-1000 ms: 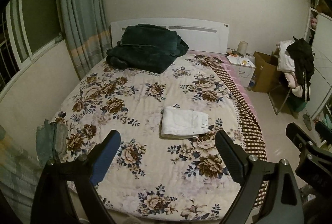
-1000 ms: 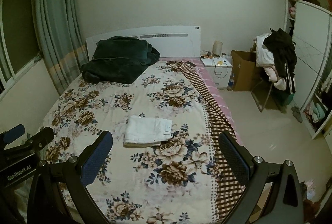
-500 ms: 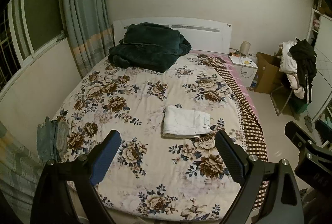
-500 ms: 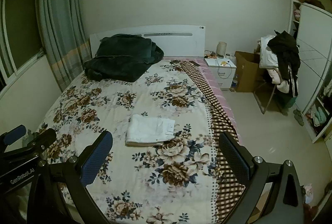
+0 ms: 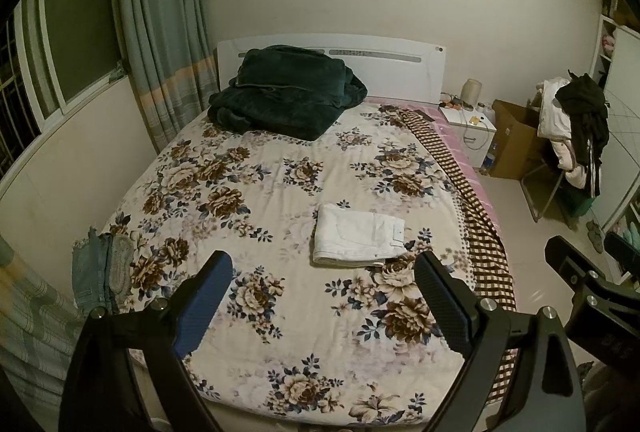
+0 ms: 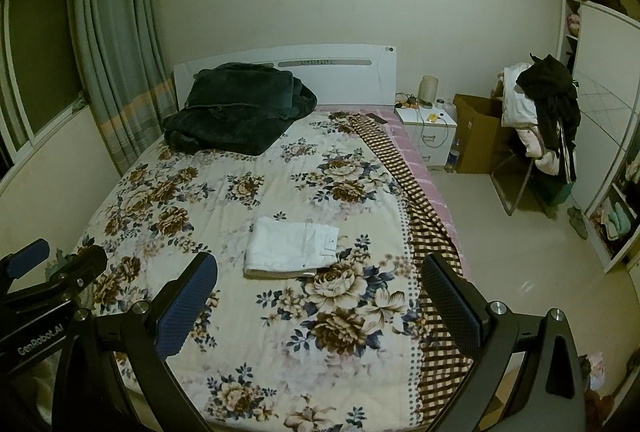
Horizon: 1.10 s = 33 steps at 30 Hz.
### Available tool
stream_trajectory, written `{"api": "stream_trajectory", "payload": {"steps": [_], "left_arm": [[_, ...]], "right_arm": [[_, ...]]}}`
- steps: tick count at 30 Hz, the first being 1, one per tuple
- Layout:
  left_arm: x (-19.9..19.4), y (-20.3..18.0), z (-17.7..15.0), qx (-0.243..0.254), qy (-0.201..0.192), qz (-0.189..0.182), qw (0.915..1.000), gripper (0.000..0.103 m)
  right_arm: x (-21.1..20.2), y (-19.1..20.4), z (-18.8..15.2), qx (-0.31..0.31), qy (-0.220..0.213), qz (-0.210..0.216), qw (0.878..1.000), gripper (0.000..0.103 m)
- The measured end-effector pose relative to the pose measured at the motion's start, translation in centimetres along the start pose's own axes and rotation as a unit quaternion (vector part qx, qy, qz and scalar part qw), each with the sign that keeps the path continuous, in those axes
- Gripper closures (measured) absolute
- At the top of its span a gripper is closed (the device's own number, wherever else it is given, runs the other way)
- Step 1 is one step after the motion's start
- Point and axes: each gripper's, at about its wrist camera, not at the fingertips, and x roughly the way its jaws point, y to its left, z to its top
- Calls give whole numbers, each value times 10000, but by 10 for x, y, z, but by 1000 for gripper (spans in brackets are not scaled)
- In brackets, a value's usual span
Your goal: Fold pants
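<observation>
Both cameras backed off slightly; white pants (image 5: 358,241) lie folded mid-bed (image 5: 280,360), both grippers' fingers (image 5: 205,304) wide, empty — fold looks done, next: withdraw.

Left hand-held gripper (image 5: 322,274) and right hand-held gripper (image 6: 320,276) — both spread wide, empty.

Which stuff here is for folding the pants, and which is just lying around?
For the job: white pants, left gripper, right gripper, both open.

Just lying about: green blanket, jeans at the bed's edge, clothes on the chair, box.
</observation>
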Motion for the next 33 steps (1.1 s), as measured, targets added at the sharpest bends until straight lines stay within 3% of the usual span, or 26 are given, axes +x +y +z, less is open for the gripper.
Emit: {"api": "stream_trajectory", "payload": {"steps": [21,23,24,33], "left_arm": [[0,-2,1,0,-56,-8,10000,10],[0,-5,2,0,-71,12,10000,8],[-1,-7,3,-1,-72,12,10000,0],[-4,-10,1,-9,-88,49,9999,0]], "right_arm": [[1,-1,-4,-7,20,34,10000,0],[2,-1,-8,-22,44,28,10000,0],[3,-1,-9,-19,49,27,10000,0],[3,-2,-9,-25,26,56,10000,0]]}}
